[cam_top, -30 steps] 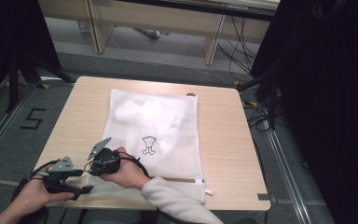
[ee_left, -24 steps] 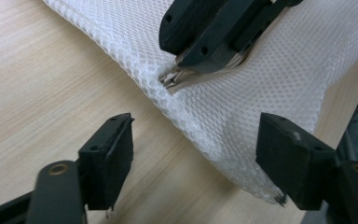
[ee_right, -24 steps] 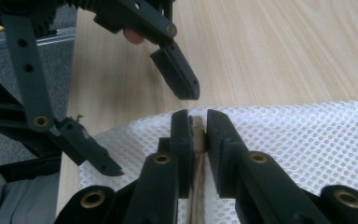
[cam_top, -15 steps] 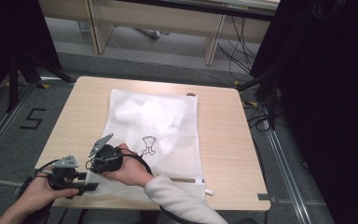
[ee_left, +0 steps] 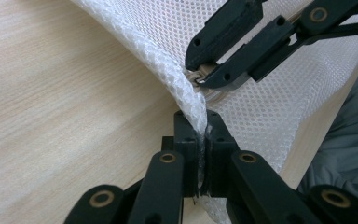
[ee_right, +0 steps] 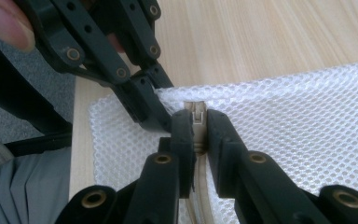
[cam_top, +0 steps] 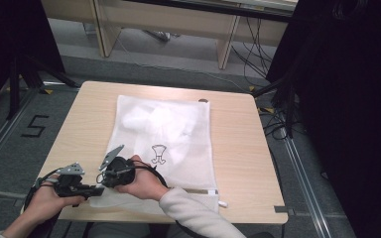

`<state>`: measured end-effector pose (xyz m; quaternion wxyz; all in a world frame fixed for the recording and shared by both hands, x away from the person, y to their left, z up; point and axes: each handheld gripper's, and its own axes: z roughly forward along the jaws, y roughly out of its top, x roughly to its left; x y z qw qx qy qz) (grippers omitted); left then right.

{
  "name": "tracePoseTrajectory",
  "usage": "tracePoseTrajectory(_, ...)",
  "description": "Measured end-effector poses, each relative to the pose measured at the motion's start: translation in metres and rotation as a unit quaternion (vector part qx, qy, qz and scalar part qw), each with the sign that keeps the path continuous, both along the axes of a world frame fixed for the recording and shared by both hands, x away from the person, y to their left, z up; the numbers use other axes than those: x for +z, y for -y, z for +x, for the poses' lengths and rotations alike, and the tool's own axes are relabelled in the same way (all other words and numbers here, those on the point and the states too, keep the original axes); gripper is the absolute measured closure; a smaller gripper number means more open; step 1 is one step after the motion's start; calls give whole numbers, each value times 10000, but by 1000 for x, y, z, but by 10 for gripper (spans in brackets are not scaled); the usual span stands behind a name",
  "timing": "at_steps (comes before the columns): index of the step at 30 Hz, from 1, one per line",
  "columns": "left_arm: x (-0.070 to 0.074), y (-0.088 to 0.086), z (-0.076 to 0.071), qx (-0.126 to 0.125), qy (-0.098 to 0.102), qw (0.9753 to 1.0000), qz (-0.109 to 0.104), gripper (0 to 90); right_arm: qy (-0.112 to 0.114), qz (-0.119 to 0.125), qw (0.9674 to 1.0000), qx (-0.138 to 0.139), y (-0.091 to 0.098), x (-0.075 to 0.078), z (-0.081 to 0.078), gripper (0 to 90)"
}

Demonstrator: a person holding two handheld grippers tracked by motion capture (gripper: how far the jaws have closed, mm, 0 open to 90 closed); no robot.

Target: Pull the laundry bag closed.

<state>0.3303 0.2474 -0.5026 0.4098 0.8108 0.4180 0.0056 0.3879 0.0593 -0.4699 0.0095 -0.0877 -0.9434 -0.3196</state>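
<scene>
Your left gripper (ee_left: 202, 140) has just closed its jaws on the edge of the white mesh laundry bag (cam_top: 173, 134), which lies flat on the table (cam_top: 238, 148) with its near left corner between your hands, while your right gripper (ee_right: 199, 130) is clamped on the zipper pull (ee_right: 196, 116) right beside it. If you draw the pull along with the left grip this thin, the mesh can slip out and bunch into the zipper track, jamming the slider

Left gripper (ee_left: 199, 140) fingers just closed, now clamping mesh bag (ee_left: 279, 102) edge beside right gripper (ee_left: 205, 74).
</scene>
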Motion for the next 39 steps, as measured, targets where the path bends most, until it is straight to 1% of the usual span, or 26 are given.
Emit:
tracePoseTrajectory(1,0,0,0,0,0,10000,0,856,0,0,10000,0,0,0,0,824)
tracePoseTrajectory(2,0,-1,0,-5,3,10000,1,856,68,-31,10000,25,1,0,0,824)
tracePoseTrajectory(4,1,-1,0,31,13,10000,4,857,35,-71,10000,7,1,-1,-1,824)
tracePoseTrajectory(5,1,-1,0,29,5,10000,-34,858,38,-81,10000,34,2,-2,-1,824)
tracePoseTrajectory(6,2,-1,-1,80,12,10000,39,858,26,-121,9999,21,2,-3,-1,824)
tracePoseTrajectory(7,2,-1,-1,87,1,10000,17,858,4,-149,9999,7,3,-3,-1,825)
tracePoseTrajectory(9,1,-2,-1,43,29,10000,-13,858,-9,-123,9999,8,5,-4,-1,824)
tracePoseTrajectory(10,2,-1,-1,45,31,10000,8,858,-24,-172,9998,-31,7,-5,-1,824)
tracePoseTrajectory(12,2,-1,-1,58,33,10000,34,857,4,-144,9999,-20,8,-6,0,824)
tracePoseTrajectory(13,1,-2,-1,44,44,10000,-4,857,-43,-131,9999,-15,9,-6,-1,824)
tracePoseTrajectory(15,2,-2,-1,49,63,10000,-15,857,-15,-168,9999,-27,9,-7,-1,824)
tracePoseTrajectory(19,2,-2,-1,63,51,10000,16,857,-20,-159,9999,-34,10,-8,0,824)
tracePoseTrajectory(23,3,-2,-1,54,56,10000,1,856,-77,-140,9999,-58,10,-8,-2,824)
tracePoseTrajectory(24,3,-2,-1,54,56,10000,1,857,-89,-149,9998,-61,10,-8,-2,824)
tracePoseTrajectory(25,4,-3,-1,101,69,9999,35,856,-27,-187,9998,-49,10,-9,-1,824)
tracePoseTrajectory(27,4,-3,-2,103,74,9999,47,857,-49,-191,9998,-53,11,-9,-1,824)
tracePoseTrajectory(28,4,-3,-2,101,78,9999,39,857,-103,-208,9997,-62,12,-10,-1,824)
tracePoseTrajectory(29,4,-3,-2,110,86,9999,28,857,-61,-208,9998,-54,12,-10,-1,824)
tracePoseTrajectory(31,5,-3,-2,117,92,9999,43,856,-82,-205,9997,-51,13,-10,-1,824)
tracePoseTrajectory(32,4,-3,-2,92,96,9999,-4,857,-71,-211,9997,-66,13,-11,-1,824)
tracePoseTrajectory(36,4,-3,-1,94,84,9999,-21,856,-144,-219,9996,-35,13,-12,-2,824)
tracePoseTrajectory(39,5,-3,-2,130,83,9999,-55,856,-69,-255,9996,-36,14,-13,-1,824)
